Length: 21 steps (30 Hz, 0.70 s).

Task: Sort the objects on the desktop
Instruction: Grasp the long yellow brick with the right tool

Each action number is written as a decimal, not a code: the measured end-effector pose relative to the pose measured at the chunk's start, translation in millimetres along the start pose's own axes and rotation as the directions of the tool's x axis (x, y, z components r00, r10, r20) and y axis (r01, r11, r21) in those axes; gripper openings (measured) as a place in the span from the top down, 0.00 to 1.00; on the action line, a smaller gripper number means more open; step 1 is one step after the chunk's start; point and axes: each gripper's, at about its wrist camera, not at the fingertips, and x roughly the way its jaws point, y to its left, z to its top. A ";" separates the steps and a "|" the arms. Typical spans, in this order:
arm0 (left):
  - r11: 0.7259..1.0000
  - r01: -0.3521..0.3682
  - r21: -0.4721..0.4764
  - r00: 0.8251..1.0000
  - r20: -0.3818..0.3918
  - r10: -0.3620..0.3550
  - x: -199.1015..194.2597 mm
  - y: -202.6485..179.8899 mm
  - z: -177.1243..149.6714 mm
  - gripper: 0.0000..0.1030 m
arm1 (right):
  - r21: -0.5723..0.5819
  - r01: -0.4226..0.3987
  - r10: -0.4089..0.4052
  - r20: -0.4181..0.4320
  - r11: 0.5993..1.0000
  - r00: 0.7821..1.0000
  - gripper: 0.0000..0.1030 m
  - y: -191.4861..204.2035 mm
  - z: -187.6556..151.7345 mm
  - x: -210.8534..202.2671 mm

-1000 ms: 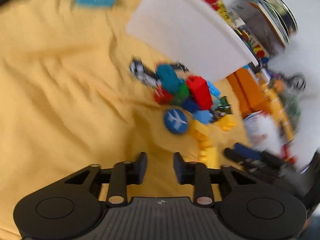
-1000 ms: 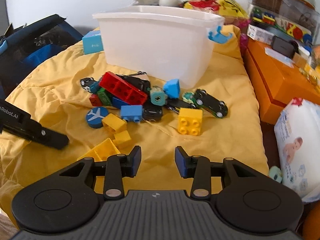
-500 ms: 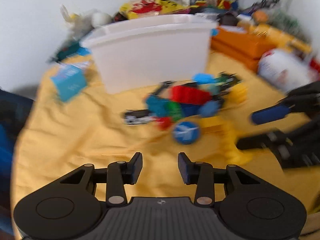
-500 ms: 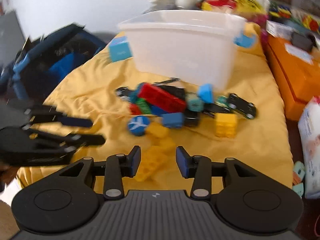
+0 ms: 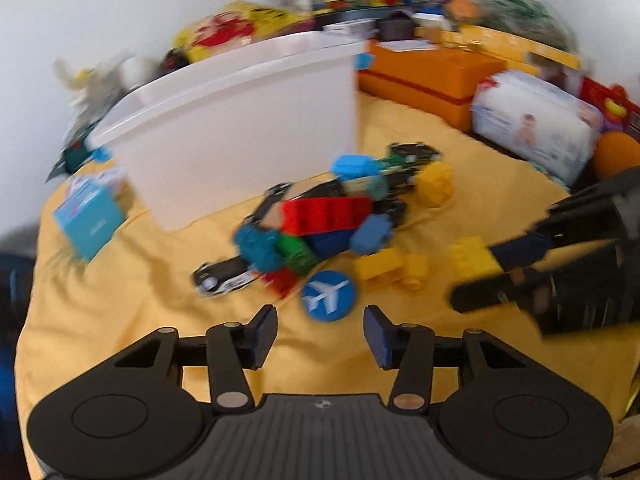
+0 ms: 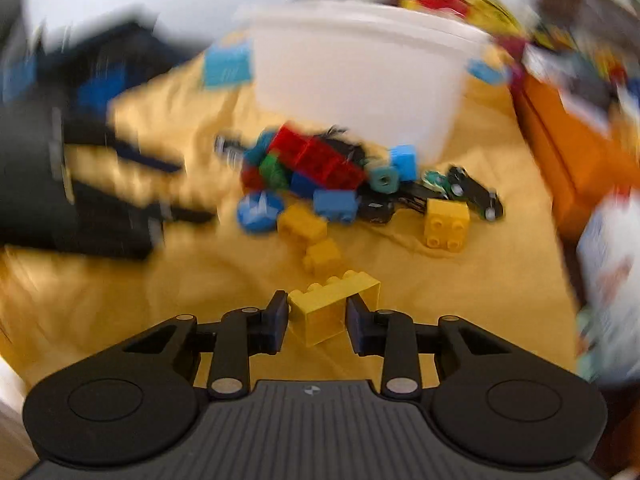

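A pile of toy bricks and cars lies on the yellow cloth [image 5: 120, 320] in front of the white bin [image 5: 240, 128] [image 6: 360, 80]. The red brick [image 5: 326, 214] [image 6: 316, 156] tops the pile. My left gripper [image 5: 320, 332] has nothing between its fingers and its jaws are opening. The blue airplane disc [image 5: 328, 295] [image 6: 256, 210] lies just ahead of the gap. My right gripper [image 6: 318, 320] [image 5: 476, 276] is closing, and its pads meet both sides of a yellow brick [image 6: 332, 312] on the cloth. The left gripper [image 6: 192, 190] shows blurred at the left of the right wrist view.
More yellow bricks [image 6: 446, 224] [image 5: 378, 268] and a black toy car [image 6: 476, 192] lie around the pile. A blue box [image 5: 90, 220] stands left of the bin. An orange box [image 5: 424, 76] and a wipes pack [image 5: 536, 120] border the cloth on the right.
The left view has rolled upright and the left jaws have spread wider. The right gripper has come over the yellow brick and closed in on it.
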 end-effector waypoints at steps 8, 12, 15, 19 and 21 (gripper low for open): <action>1.000 0.003 0.013 1.000 -0.021 -0.003 9.9 -3.7 -0.2 0.50 | 0.498 -0.315 0.314 0.089 0.808 0.945 0.64 -77.8 -26.4 21.6; 1.000 0.011 0.010 1.000 -0.021 -0.011 12.3 -6.6 0.2 0.50 | 0.517 -0.259 0.262 0.069 0.816 0.963 0.52 -93.0 -44.0 2.5; 0.998 0.038 0.059 0.999 -0.005 -0.037 13.6 -13.9 4.0 0.50 | 0.518 -0.231 0.226 0.072 0.824 0.971 0.54 -99.8 -48.5 -5.8; 0.960 0.029 0.279 0.999 0.025 -0.038 18.7 -31.1 8.8 0.50 | 0.327 -0.100 0.093 0.035 0.940 0.995 0.52 -77.2 -32.0 -18.3; 0.920 0.031 0.391 0.999 0.015 -0.040 25.0 -36.4 13.0 0.52 | 0.206 -0.064 0.058 0.036 0.977 0.998 0.52 -64.4 -24.2 -22.0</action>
